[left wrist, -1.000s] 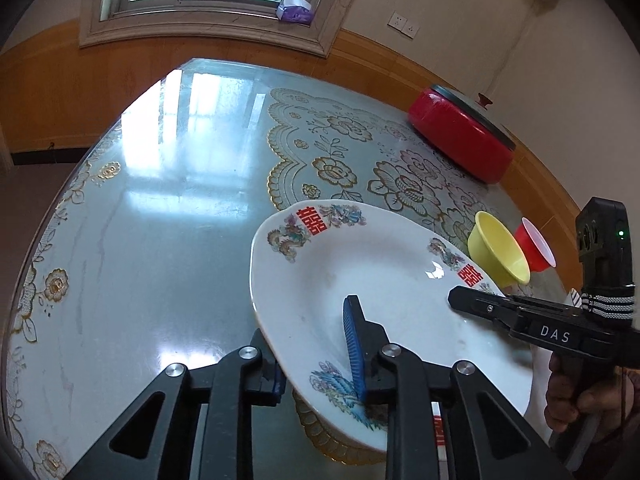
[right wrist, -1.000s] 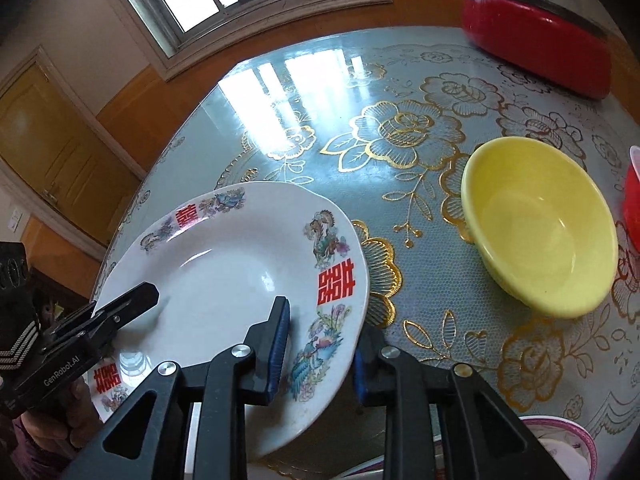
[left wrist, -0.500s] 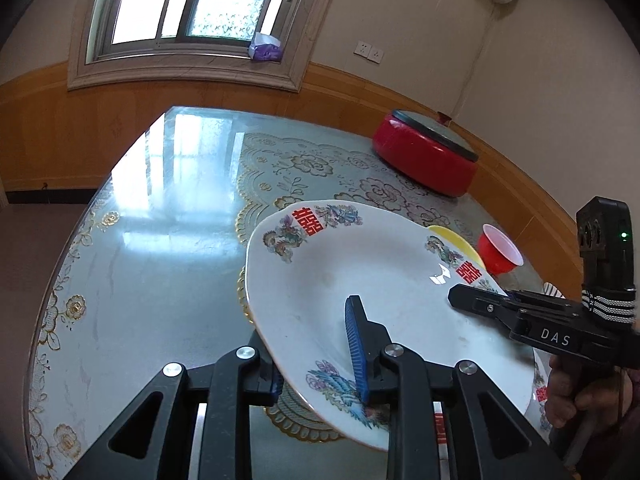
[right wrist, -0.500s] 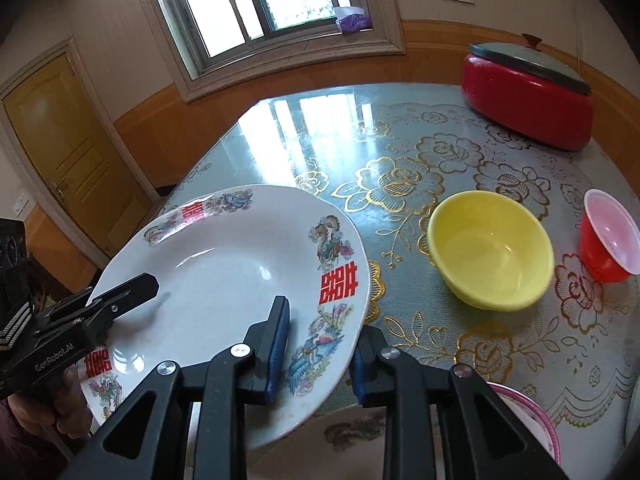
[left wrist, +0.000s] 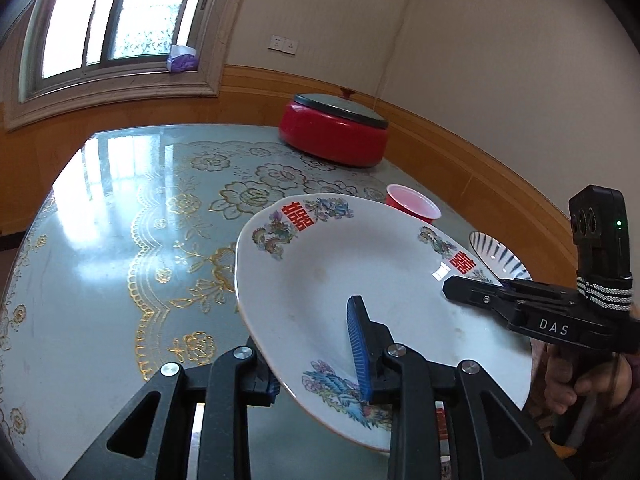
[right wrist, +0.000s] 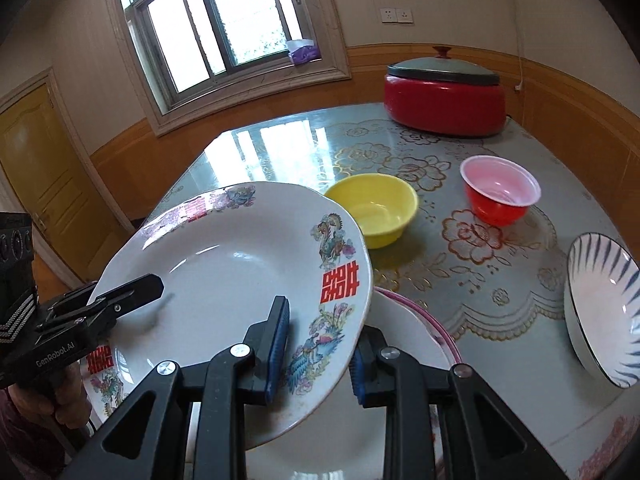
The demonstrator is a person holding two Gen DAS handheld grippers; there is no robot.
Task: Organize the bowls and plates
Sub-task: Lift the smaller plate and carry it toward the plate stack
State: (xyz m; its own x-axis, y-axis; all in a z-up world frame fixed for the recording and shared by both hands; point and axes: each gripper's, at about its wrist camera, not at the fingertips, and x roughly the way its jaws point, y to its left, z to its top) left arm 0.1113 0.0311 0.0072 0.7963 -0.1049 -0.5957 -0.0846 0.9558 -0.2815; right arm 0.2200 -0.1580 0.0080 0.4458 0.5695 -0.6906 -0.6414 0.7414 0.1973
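A large white plate with red characters and bird prints (left wrist: 340, 280) (right wrist: 224, 280) is held in the air by both grippers. My left gripper (left wrist: 316, 364) is shut on its near rim, one finger on top and one below. My right gripper (right wrist: 318, 348) is shut on the opposite rim and also shows in the left wrist view (left wrist: 472, 294). Below the held plate lies a white plate with a pink rim (right wrist: 416, 340). A yellow bowl (right wrist: 376, 208), a red bowl (right wrist: 500, 196) and a blue-striped bowl (right wrist: 600, 312) stand on the table.
A red pot with a dark lid (right wrist: 444, 96) stands at the table's far side. The table (left wrist: 100, 220) has a glass top over a floral gold cloth. A window and a wooden door are behind.
Both grippers have lifted the plate higher and carried it back over the pink-rimmed plate. The cameras now look more level, and the bowls appear farther off.
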